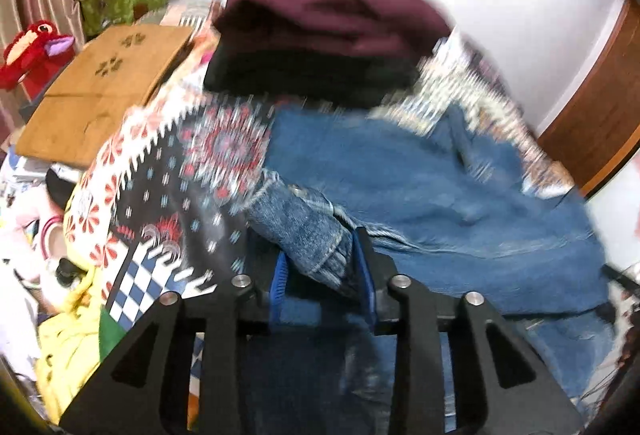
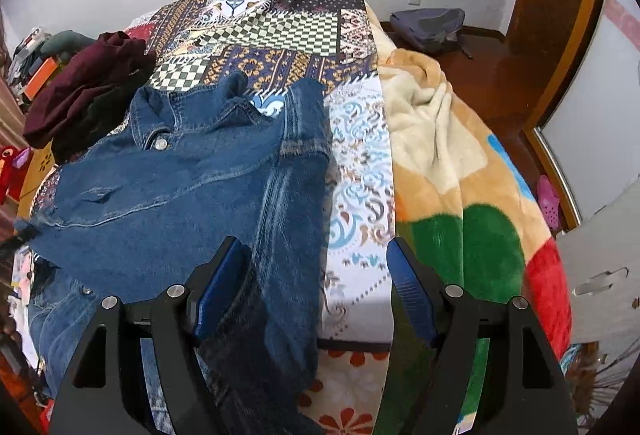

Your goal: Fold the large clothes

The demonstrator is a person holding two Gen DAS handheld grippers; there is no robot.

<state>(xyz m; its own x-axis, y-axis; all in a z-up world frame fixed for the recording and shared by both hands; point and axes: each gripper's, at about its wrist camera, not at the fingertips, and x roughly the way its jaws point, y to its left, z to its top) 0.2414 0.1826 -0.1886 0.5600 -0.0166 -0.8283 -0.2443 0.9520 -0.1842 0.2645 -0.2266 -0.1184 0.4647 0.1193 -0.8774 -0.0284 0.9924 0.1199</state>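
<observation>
Nearest in the left wrist view, the left gripper (image 1: 322,275) has its blue pads closed on a bunched denim cuff or sleeve end (image 1: 304,227) of the denim jacket (image 1: 420,187); the fabric fills the gap between the jaws and is clamped. That view is blurred, so finer detail of the grip cannot be read.

In the right wrist view, the right gripper (image 2: 316,295) stands with its jaws wide apart and holds nothing. Its left pad lies over the jacket's near edge, and its right pad is over the patterned bedspread (image 2: 360,195). Whether either pad touches the cloth cannot be told.

The denim jacket (image 2: 172,187) lies spread on the bed, front up, collar and buttons toward the far side, one sleeve (image 2: 296,139) stretched straight along its right edge. No completed fold is visible in the body.

Judged progress: early. One sleeve end is secured for folding inward; the other sleeve and the body folds remain.

Beyond the jacket, a maroon garment (image 2: 88,83) sits heaped on a dark one at the far left. A fleece blanket (image 2: 452,163) covers the bed's right side.
</observation>
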